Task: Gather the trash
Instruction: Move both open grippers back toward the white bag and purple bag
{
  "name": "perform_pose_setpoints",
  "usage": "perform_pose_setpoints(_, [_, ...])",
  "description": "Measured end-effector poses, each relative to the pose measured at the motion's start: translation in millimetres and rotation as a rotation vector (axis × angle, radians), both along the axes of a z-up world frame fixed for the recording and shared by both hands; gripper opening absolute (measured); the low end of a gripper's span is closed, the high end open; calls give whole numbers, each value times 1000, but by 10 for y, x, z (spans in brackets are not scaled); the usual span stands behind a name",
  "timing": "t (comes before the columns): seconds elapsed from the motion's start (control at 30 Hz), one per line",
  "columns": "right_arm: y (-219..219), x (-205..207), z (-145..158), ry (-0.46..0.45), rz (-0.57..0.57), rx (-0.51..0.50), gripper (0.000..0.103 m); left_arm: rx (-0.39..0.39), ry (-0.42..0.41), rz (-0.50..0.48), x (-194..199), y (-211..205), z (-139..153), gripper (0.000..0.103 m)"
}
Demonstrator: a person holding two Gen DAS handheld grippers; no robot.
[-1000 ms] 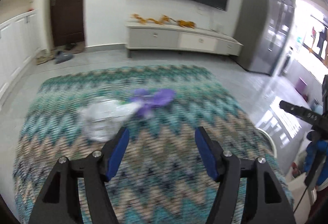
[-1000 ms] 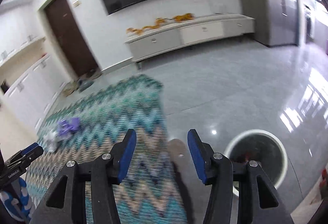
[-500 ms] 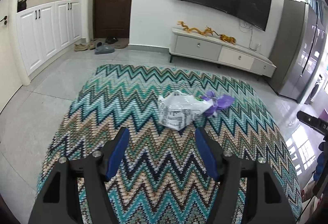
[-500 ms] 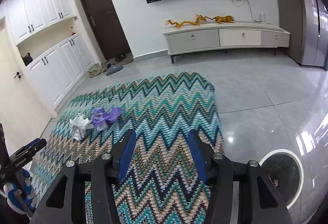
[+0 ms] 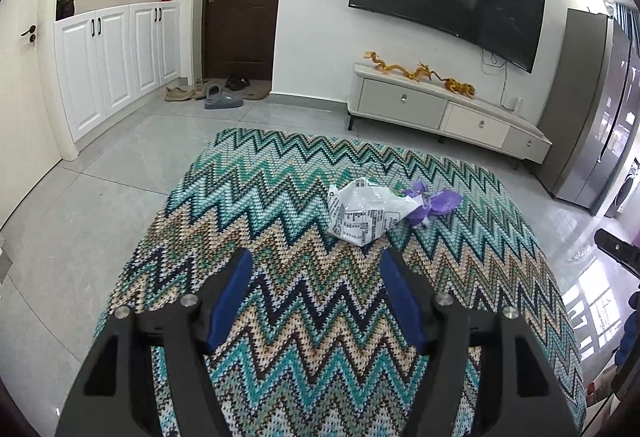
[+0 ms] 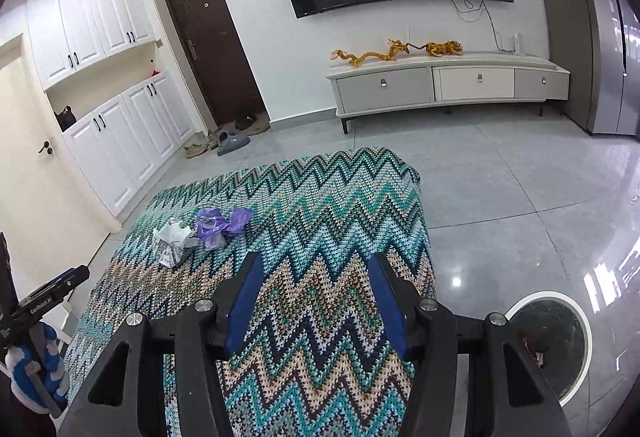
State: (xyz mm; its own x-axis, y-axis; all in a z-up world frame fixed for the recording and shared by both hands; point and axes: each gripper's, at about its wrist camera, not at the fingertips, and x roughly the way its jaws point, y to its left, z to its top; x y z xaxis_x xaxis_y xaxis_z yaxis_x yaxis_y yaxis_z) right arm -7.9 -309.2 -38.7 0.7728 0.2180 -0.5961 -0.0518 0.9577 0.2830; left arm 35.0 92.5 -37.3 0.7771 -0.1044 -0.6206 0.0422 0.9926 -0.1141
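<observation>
A crumpled white printed wrapper (image 5: 362, 211) lies on the zigzag rug (image 5: 280, 197), touching a crumpled purple wrapper (image 5: 434, 203) on its right. My left gripper (image 5: 316, 265) is open and empty, just short of the white wrapper. In the right wrist view the white wrapper (image 6: 171, 239) and purple wrapper (image 6: 220, 223) lie far to the left. My right gripper (image 6: 314, 265) is open and empty above the rug (image 6: 320, 217). A round white-rimmed trash bin (image 6: 554, 341) with a dark liner stands on the floor at the right.
A low TV cabinet (image 5: 440, 113) with golden figurines stands against the far wall under a large TV. White cupboards (image 5: 112, 65) and shoes by the brown door are at the left. A grey fridge (image 5: 592, 117) stands at the right. Grey tiled floor surrounds the rug.
Both views swung left and steadied. The wrappers moved from left of the left gripper toward its centre-right and came closer. The bin stays at the right gripper's lower right.
</observation>
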Motion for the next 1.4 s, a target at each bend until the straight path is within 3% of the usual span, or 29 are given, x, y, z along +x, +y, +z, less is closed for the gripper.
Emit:
perform_pose_setpoints(0.3, [-20, -307, 140, -44, -13, -7, 58, -13, -82, 62, -267, 116, 158, 65])
perform_pose_setpoints(0.53, [32, -580, 304, -103, -32, -28, 73, 20, -166, 64, -552, 90, 289, 65])
perform_pose_setpoints(0.83, [171, -830, 516, -173, -40, -83, 83, -4, -156, 46, -725, 143, 344, 65])
perform_pose_setpoints(1.4, [113, -869, 471, -183, -51, -65, 85, -4, -119, 63, -734, 180, 252, 65])
